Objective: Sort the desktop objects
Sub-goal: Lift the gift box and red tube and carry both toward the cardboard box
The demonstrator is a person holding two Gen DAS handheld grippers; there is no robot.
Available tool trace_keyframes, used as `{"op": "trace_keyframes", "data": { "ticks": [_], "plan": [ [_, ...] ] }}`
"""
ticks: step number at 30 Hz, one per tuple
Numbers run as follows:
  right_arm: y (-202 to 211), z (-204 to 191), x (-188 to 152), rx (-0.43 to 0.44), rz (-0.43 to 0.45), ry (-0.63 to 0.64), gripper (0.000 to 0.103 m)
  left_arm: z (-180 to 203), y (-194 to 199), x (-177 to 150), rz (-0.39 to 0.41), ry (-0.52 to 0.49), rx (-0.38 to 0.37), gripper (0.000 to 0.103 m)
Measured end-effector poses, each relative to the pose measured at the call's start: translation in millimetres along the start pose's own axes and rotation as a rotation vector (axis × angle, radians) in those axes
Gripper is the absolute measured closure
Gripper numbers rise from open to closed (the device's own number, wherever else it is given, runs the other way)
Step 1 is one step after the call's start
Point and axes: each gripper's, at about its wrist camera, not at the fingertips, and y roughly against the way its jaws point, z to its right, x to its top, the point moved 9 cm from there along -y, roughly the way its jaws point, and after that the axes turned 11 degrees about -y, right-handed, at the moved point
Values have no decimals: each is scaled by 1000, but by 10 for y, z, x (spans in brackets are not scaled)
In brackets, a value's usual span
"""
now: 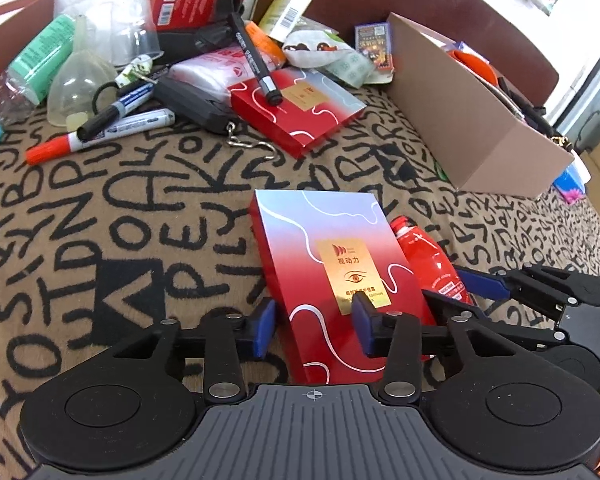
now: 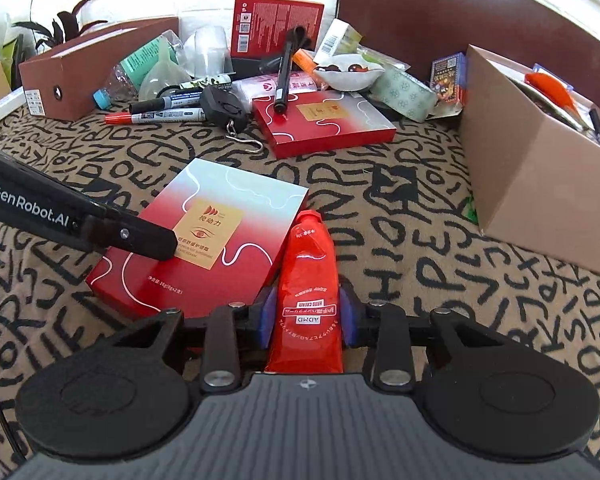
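Note:
A flat red and silver box [image 1: 332,240] lies on the lettered cloth close in front of me. My left gripper [image 1: 314,327] is open astride the box's near left part: one blue pad hangs beside the left edge, the other over the top face near the gold label. In the right wrist view one black left finger [image 2: 140,236] reaches over that box [image 2: 236,208]. A red hand cream tube [image 2: 308,280] lies against the box's right side, cap pointing away. My right gripper [image 2: 308,318] is shut on its lower half, also visible on the tube [image 1: 424,256] in the left wrist view.
An open cardboard box [image 2: 540,184] with items inside stands at the right. At the back lie a second red box [image 2: 324,120] with a black pen on it, markers [image 2: 168,114], a hook scale, tape, bottles and packets. A brown box [image 2: 80,76] stands back left.

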Motion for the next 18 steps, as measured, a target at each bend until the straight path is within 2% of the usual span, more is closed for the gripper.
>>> {"op": "trace_keyframes", "data": {
  "ticks": [4, 7, 11, 13, 16, 18],
  "plan": [
    [49, -17, 19, 13, 15, 3, 66, -56, -17, -5, -8, 35, -22, 62],
    [41, 14, 9, 46, -12, -31, 65, -57, -28, -10, -14, 36, -30, 45],
    [-23, 87, -52, 76, -47, -99, 65, -11, -46, -26, -21, 2, -52, 40],
    [-58, 76, -40, 69, -38, -103, 64, 3, -67, -26, -23, -6, -64, 38],
    [-139, 10, 1, 17, -12, -58, 65, 24, -89, 14, -19, -32, -21, 47],
    [-162, -2, 26, 4, -5, -62, 65, 31, -88, 46, -18, -34, 11, 48]
  ]
}}
